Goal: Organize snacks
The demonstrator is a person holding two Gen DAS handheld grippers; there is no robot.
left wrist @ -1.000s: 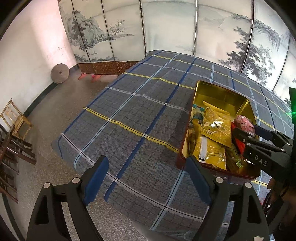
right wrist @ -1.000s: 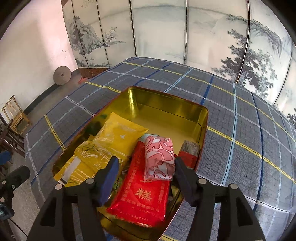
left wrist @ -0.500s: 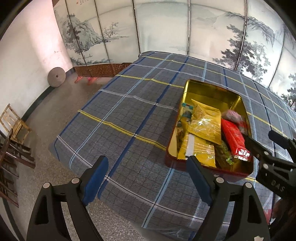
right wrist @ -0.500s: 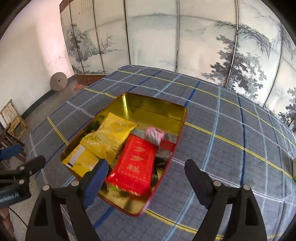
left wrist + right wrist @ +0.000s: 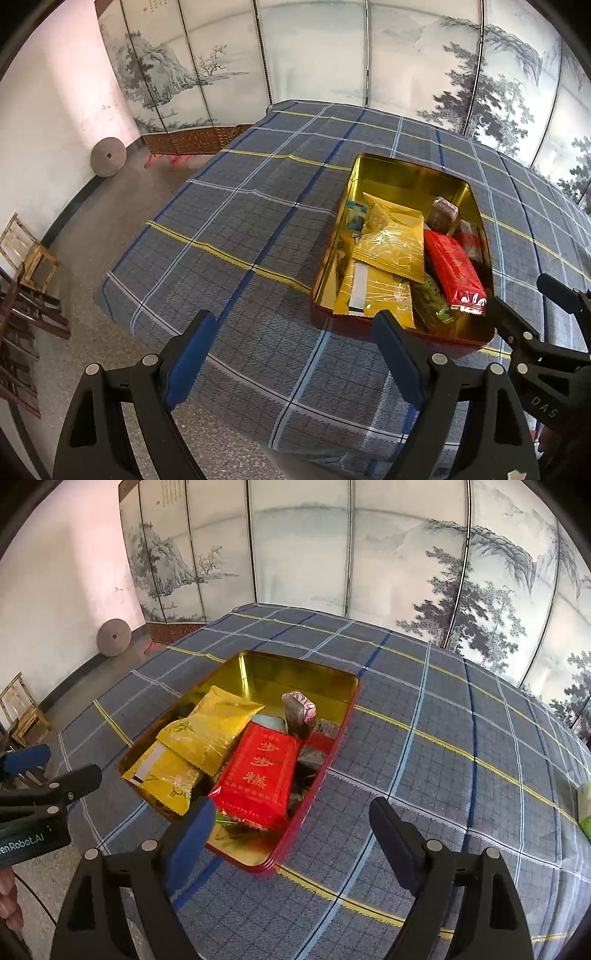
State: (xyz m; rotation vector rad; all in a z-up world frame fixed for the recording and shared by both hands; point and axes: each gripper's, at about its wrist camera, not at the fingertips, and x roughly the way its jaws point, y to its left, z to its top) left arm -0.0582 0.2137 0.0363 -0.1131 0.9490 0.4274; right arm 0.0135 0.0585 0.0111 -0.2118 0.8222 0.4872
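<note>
Both grippers hang over a table with their blue-padded jaws spread wide and nothing between them. From the right wrist camera, the right gripper (image 5: pixel 291 825) has just been opening its jaws, and they now stand fully apart above the cloth, just near of a gold-lined tin (image 5: pixel 334 677) with a red outer wall. From the left wrist camera, the left gripper (image 5: pixel 293 341) is also wide open and holds nothing, with the tin's near left corner close to its right finger.

Snack packets fill the near half of the tin; its far end is bare gold metal. A flat red packet with gold characters (image 5: pixel 260 771) lies toward the near end. Two yellow packets (image 5: pixel 208 734) overlap one another on its left. A small pink-and-white wrapped snack (image 5: pixel 301 710) stands tilted just beyond the red packet, toward the right wall. Darker small packets sit beside it, too small to tell apart.

A blue-grey plaid tablecloth (image 5: pixel 443 746) with yellow and pale blue lines covers the table. Beyond the table stands a folding screen (image 5: pixel 303 550) painted with misty mountains and pine trees. A round grey stone disc (image 5: pixel 113 637) leans against the left wall on the floor.
</note>
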